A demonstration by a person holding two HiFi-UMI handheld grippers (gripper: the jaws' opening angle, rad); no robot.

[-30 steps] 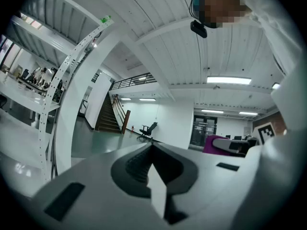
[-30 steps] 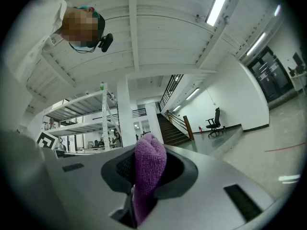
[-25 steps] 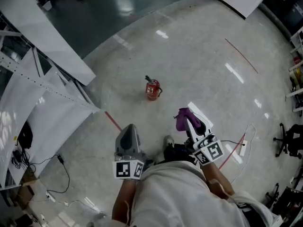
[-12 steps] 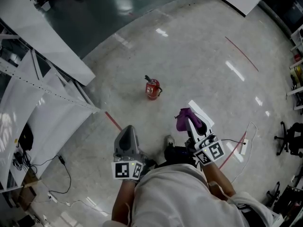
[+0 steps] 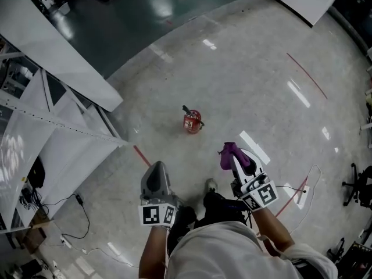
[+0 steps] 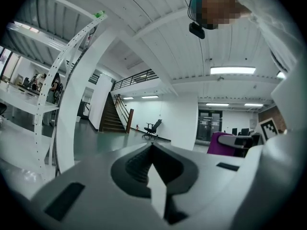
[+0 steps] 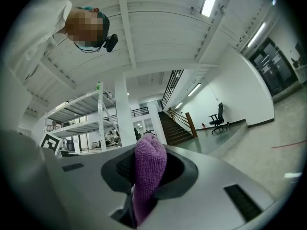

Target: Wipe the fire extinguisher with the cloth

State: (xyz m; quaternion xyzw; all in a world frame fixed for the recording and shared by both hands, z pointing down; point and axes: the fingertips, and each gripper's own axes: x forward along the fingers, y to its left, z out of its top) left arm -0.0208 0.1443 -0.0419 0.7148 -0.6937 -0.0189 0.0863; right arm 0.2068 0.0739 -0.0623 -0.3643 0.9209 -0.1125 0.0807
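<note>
A small red fire extinguisher (image 5: 192,122) stands upright on the pale floor, ahead of me in the head view. My right gripper (image 5: 233,153) is shut on a purple cloth (image 5: 226,155), held well short of the extinguisher and to its right; the cloth (image 7: 147,176) sticks up between the jaws in the right gripper view. My left gripper (image 5: 154,170) is shut with nothing in it, its jaws (image 6: 152,166) pressed together, below and left of the extinguisher. Neither gripper view shows the extinguisher.
White shelving and slanted white panels (image 5: 64,132) stand at the left. Red floor lines (image 5: 140,154) run near my feet. Cables and a power strip (image 5: 301,192) lie at the right, with an office chair (image 5: 359,185) at the far right. A dark green floor (image 5: 139,16) lies beyond.
The head view has shifted, so the extinguisher sits slightly lower and to the right in the frame. Both grippers stay low and near my body, and the cloth remains gripped.
</note>
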